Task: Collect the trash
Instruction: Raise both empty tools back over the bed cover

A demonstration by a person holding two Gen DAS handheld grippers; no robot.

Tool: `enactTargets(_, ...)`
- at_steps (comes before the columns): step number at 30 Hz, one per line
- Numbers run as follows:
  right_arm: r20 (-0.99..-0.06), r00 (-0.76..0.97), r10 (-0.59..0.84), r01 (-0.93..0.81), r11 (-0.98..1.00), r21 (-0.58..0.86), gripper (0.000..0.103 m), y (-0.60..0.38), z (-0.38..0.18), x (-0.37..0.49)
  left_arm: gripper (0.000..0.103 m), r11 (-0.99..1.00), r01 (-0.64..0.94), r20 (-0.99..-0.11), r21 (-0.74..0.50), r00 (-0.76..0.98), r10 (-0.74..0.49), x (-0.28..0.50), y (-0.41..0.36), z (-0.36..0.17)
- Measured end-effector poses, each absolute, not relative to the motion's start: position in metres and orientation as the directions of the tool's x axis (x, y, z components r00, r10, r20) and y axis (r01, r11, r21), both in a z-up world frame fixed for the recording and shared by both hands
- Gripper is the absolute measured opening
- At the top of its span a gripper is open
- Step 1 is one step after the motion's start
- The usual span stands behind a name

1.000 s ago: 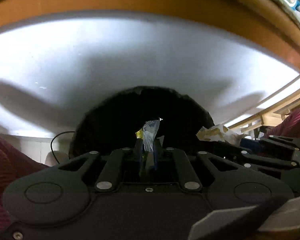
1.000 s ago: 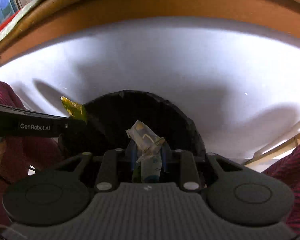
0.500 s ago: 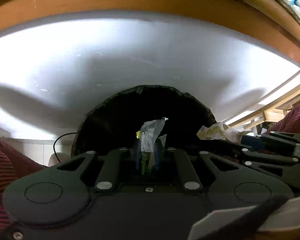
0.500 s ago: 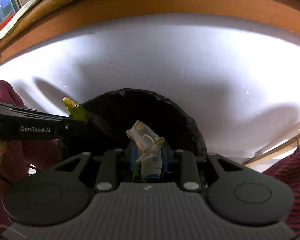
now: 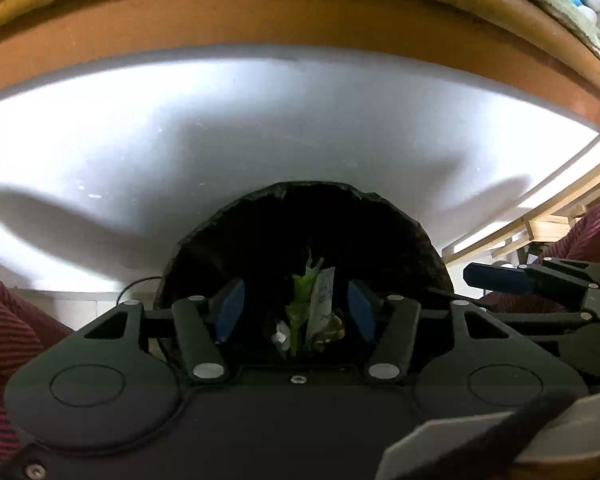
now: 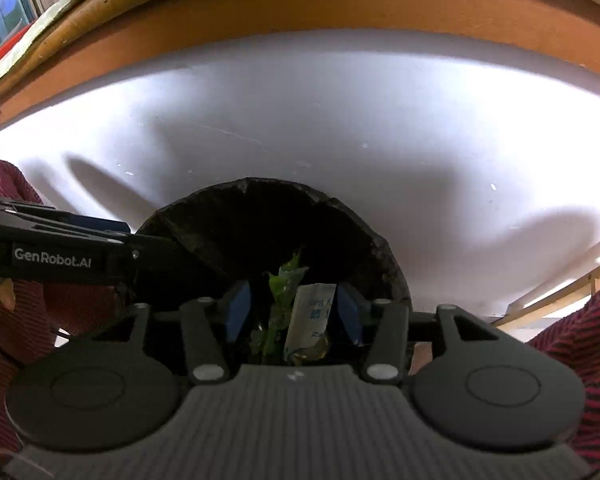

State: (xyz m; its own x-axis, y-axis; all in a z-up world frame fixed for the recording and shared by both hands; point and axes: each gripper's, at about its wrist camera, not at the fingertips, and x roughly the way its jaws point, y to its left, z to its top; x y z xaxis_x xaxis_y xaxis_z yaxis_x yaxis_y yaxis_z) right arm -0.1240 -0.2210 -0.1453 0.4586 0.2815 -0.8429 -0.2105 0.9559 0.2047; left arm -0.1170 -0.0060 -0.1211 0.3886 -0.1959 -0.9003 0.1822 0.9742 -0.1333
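Note:
A black trash bin lies just below both grippers. My left gripper hovers over its mouth, its jaws opening; the blue pads stand apart and touch nothing. Between them, down in the bin, lie a green wrapper and a white wrapper. My right gripper hangs over the same bin, its jaws also opening, pads clear of the green wrapper and white wrapper seen between them. Each gripper shows at the side of the other's view.
A white surface rises behind the bin under a brown wooden edge. Dark red striped sleeves flank the grippers. A pale wooden frame stands at the right, and a thin cable runs left of the bin.
Both grippers were shut on crumpled wrappers over the bin; now their jaws stand apart and the wrappers have dropped out of the pads into the bin.

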Motion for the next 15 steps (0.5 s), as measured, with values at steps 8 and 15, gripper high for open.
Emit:
enactTargets(8,-0.766,0.542,0.346,-0.272,0.935,0.229,0.065,-0.228,-0.097,-0.129,0.059,0.959,0.244,-0.836,-0.142,0.489,-0.248,-0.128,-0.004,-0.068)
enactTargets(15,-0.627,0.655,0.422,-0.394,0.899,0.193,0.073,-0.229,-0.025,-0.127,0.079,0.93,0.323,-0.691,-0.175,0.632,-0.35,-0.134,0.005,0.01)
